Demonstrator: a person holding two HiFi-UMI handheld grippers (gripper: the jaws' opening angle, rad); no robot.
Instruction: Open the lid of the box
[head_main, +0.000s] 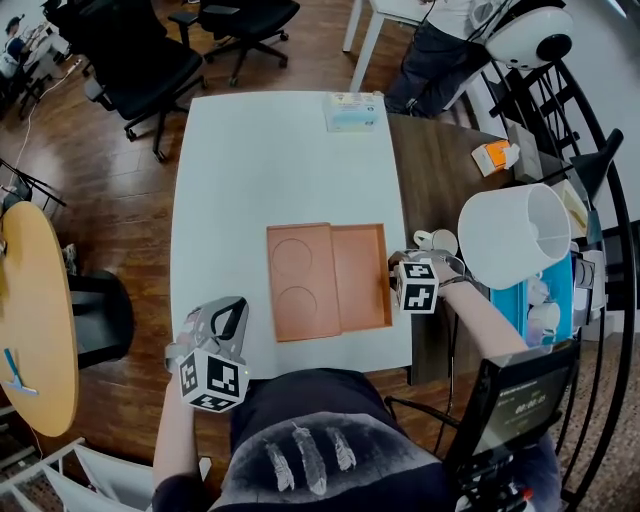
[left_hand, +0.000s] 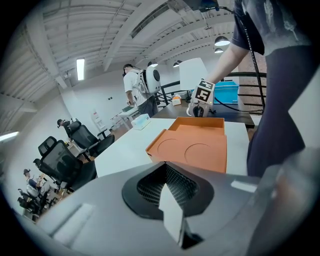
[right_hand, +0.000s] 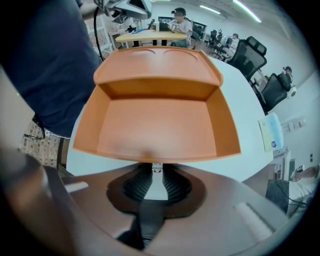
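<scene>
Box: right gripper jaws barely apart, pinching its right wall. Left gripper closed, empty, near-left, clear of lid.

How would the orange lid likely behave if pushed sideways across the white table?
The orange lid looks stiff: its top stays flat and its edges straight. It is probably light for its size, since it seems a shallow, thin-walled shell. Being wide and flat, it should slide on the white table rather than roll or tip.
</scene>
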